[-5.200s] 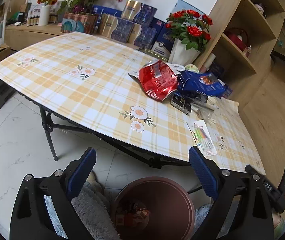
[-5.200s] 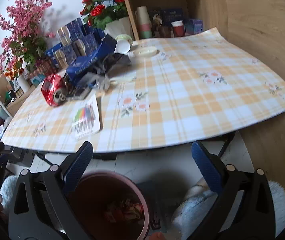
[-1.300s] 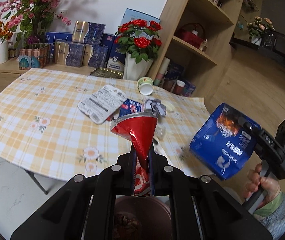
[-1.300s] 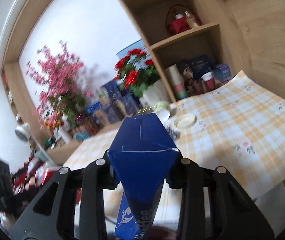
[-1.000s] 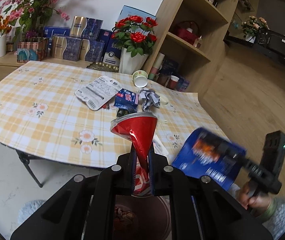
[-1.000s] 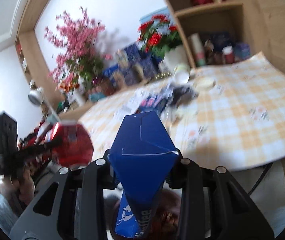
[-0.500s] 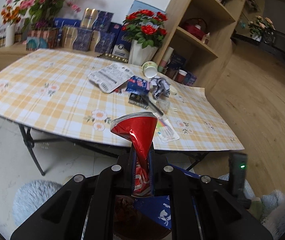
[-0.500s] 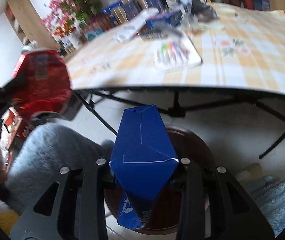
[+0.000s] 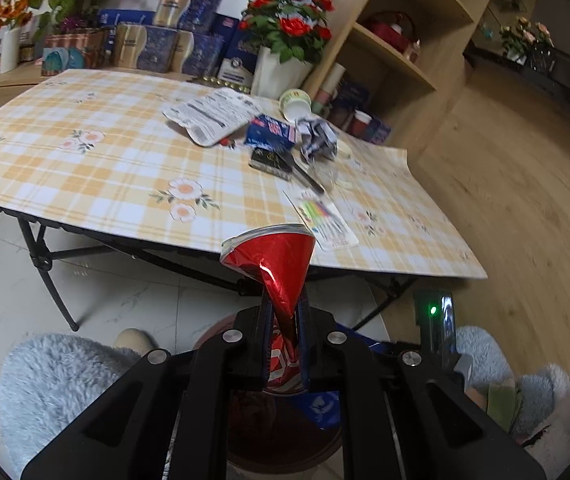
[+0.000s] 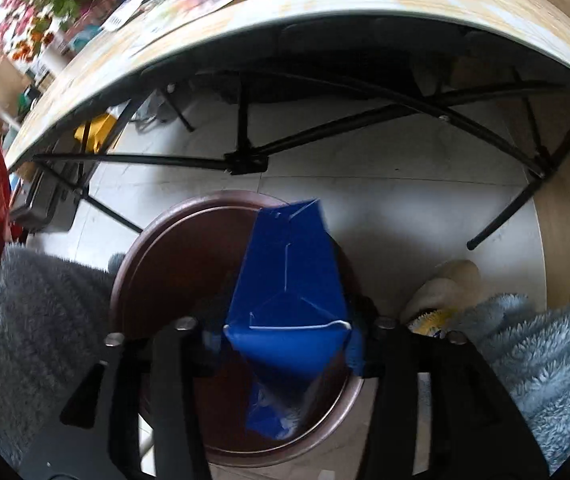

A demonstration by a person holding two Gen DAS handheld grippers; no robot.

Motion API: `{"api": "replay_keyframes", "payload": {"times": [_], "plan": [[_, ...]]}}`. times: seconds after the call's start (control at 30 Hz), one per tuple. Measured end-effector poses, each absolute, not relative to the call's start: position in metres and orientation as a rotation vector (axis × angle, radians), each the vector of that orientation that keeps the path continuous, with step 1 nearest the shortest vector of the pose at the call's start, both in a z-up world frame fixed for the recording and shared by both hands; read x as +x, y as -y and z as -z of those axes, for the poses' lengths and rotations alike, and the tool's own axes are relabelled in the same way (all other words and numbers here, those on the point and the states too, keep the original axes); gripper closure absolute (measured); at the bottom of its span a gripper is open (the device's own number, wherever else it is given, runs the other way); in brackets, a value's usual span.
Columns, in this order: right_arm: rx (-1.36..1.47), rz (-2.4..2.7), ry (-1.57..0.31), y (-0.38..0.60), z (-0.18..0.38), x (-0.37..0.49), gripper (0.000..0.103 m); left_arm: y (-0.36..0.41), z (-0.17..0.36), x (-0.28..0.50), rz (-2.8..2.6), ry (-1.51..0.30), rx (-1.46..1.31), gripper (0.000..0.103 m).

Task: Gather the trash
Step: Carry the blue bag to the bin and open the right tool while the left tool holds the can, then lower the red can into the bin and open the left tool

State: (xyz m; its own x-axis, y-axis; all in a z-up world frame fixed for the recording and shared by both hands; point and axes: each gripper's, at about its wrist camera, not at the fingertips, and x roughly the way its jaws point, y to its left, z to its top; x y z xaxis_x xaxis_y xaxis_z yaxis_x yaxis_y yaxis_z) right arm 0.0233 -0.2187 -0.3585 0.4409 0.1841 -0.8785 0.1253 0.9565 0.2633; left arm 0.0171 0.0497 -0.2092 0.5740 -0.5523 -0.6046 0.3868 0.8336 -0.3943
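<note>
A: What has the left hand-held gripper (image 9: pixel 283 354) got?

B: A red foil bag (image 9: pixel 275 266), clamped tight between its nearly closed jaws, with the brown bin (image 9: pixel 285 436) just below.

A: And the right hand-held gripper (image 10: pixel 285 340)?

B: Its jaws have just been opening; the blue bag (image 10: pixel 289 300) sits between them (whether the pads touch it, I can't tell), over the same bin (image 10: pixel 157 256).

A: Farther out?

B: Beyond the left gripper, the checked surface (image 9: pixel 97 168) carries wrappers, a cup and a pen packet (image 9: pixel 327 224).
</note>
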Motion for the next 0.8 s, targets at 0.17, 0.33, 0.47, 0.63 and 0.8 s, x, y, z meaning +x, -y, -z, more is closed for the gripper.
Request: {"api": "replay_keyframes", "payload": {"times": [0.17, 0.33, 0.47, 0.63, 0.8], "plan": [[0.305, -0.028, -1.085, 0.22, 0.351, 0.023, 0.036, -0.054, 0.217, 0.021, 0.536, -0.81, -0.26, 0.093], [0.31, 0.006, -1.04, 0.225, 0.342, 0.022, 0.019, -0.056, 0.224, 0.027, 0.521, -0.847, -0.282, 0.093], [0.302, 0.064, -1.022, 0.231, 0.342, 0.023, 0.008, -0.054, 0.234, 0.034, 0.519, -0.906, -0.287, 0.093], [0.318, 0.082, -1.042, 0.236, 0.345, 0.023, 0.007, -0.043, 0.246, 0.042, 0.517, -0.97, -0.26, 0.093], [0.345, 0.092, -1.038, 0.241, 0.345, 0.021, 0.006, -0.023, 0.262, 0.048, 0.537, -1.045, -0.207, 0.092]]}}
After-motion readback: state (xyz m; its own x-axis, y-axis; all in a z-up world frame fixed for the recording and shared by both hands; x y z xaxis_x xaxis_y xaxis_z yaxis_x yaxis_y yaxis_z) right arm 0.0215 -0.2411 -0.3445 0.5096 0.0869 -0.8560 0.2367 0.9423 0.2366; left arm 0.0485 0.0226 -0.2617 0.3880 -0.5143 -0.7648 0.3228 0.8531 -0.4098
